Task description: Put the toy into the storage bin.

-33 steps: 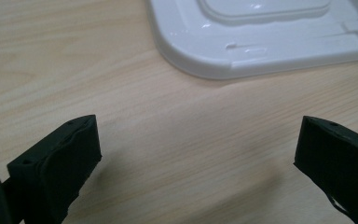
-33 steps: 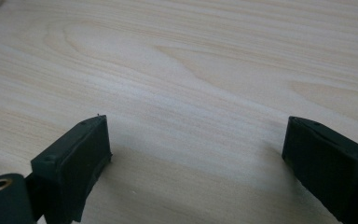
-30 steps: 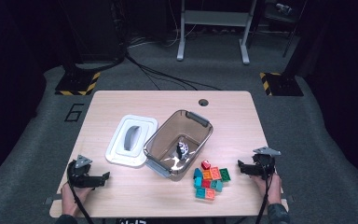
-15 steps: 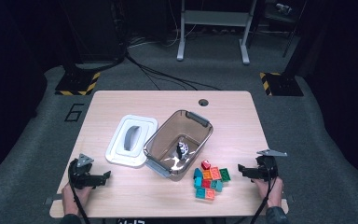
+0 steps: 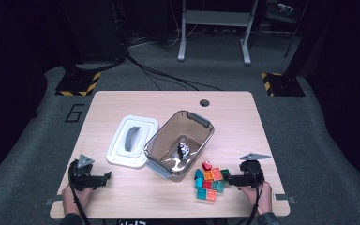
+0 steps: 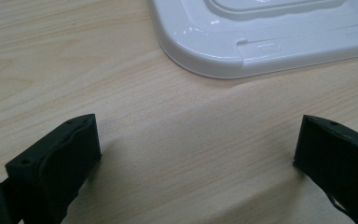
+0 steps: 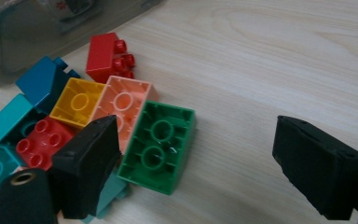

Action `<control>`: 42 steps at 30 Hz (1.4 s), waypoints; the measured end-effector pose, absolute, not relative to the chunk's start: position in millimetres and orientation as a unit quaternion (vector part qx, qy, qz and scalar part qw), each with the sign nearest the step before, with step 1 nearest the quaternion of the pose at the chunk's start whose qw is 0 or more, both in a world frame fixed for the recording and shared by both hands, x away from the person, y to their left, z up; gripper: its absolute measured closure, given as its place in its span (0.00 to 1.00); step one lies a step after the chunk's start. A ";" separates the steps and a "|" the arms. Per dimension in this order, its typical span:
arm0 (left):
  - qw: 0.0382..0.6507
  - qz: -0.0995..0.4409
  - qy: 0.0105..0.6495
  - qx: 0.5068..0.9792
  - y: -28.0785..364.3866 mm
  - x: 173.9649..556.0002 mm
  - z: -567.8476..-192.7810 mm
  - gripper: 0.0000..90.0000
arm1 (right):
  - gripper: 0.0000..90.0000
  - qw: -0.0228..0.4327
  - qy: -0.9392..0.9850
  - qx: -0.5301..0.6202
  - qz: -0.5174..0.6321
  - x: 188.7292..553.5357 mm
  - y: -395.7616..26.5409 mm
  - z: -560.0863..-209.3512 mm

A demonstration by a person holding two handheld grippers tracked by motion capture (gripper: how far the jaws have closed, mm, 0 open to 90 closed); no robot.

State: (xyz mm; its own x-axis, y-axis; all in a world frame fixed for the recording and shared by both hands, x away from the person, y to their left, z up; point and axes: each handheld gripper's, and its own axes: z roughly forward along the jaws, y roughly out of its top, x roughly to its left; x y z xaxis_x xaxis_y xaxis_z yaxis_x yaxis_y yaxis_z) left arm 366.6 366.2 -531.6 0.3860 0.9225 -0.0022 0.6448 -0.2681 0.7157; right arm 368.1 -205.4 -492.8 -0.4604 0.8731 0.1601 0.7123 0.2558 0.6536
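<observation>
Dark floor and cable runs surround a pale wooden table [image 5: 122, 101] where colored blocks wait to be sorted. Near the table's middle sits a clear smoky bin [image 5: 180, 143], tilted across the surface with its mouth up, and a small black-and-white object [image 5: 183, 150] lies inside it; the white lid [image 5: 132, 140] rests just beside the bin on its left, off and out of the way so the opening is free for loading. The blocks lie in a loose heap [image 5: 210, 182] on the table right in front of the bin's near corner, close enough for a short carry. The right gripper [image 5: 231, 179] lies low at the heap's right edge, and its jaws have just been closing in, yet they are not pressing on anything. In the right gripper view the green block [image 7: 158, 145] lies studs-down just inside one jaw, with bare wood stretching to the other, so it looks like the likely first pick. Beside it lie a peach block [image 7: 123, 103], a yellow block [image 7: 78, 101] and a red block [image 7: 106, 55]. The left gripper [image 5: 104, 177] rests near the front left edge, jaws spread wide over bare wood, with the lid's corner [image 6: 205, 56] ahead, apparently parked.
</observation>
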 end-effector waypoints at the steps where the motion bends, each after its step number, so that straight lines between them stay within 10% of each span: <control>1: 0.324 0.214 0.511 0.767 366.2 366.6 -531.5 0.00 | 0.18 0.112 0.786 0.507 0.337 367.8 -202.4 -492.4; 42: 0.323 0.219 0.513 0.765 366.1 368.0 -532.3 0.00 | 0.65 0.131 0.816 0.505 0.249 404.7 -178.0 -488.2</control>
